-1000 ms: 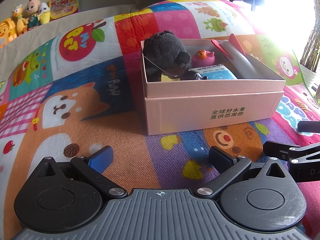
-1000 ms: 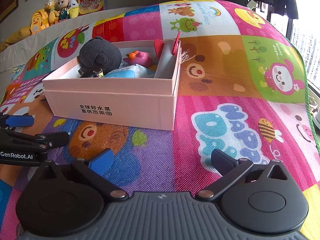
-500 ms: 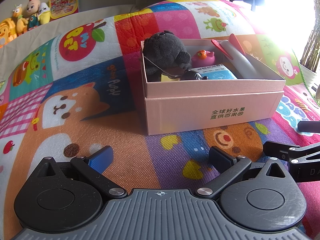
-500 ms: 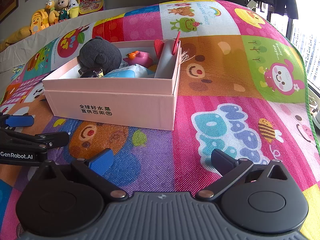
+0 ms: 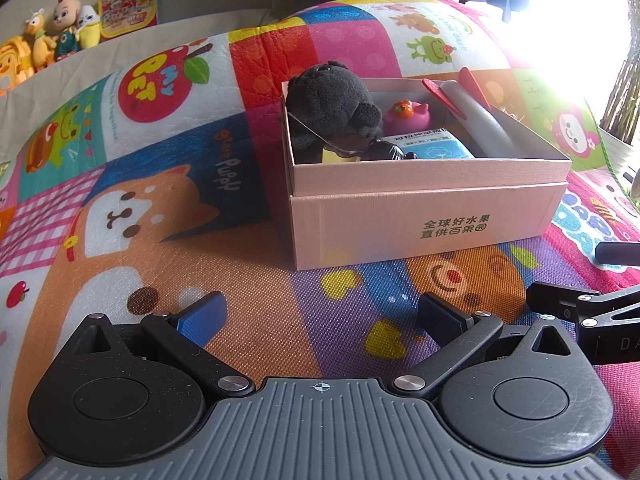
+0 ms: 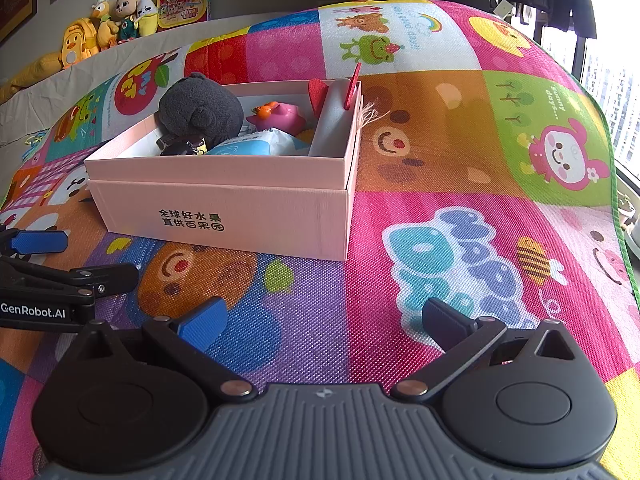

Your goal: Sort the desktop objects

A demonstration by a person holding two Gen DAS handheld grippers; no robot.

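Note:
A pink cardboard box [image 5: 424,216] [image 6: 224,212] stands on the colourful play mat. Inside it lie a dark grey plush toy [image 5: 332,108] [image 6: 200,110], a pink rubber duck [image 5: 406,114] [image 6: 280,116], a blue tissue pack [image 5: 432,148] [image 6: 256,146] and a grey rocket toy with red fins [image 5: 476,116] [image 6: 334,116]. My left gripper [image 5: 320,314] is open and empty, low over the mat in front of the box. My right gripper [image 6: 324,318] is open and empty, in front of the box's right corner.
The play mat [image 5: 160,216] covers the whole surface. Stuffed toys [image 6: 112,20] and a picture book [image 6: 184,4] line the far back edge. A window is at the right. Each gripper shows at the edge of the other's view.

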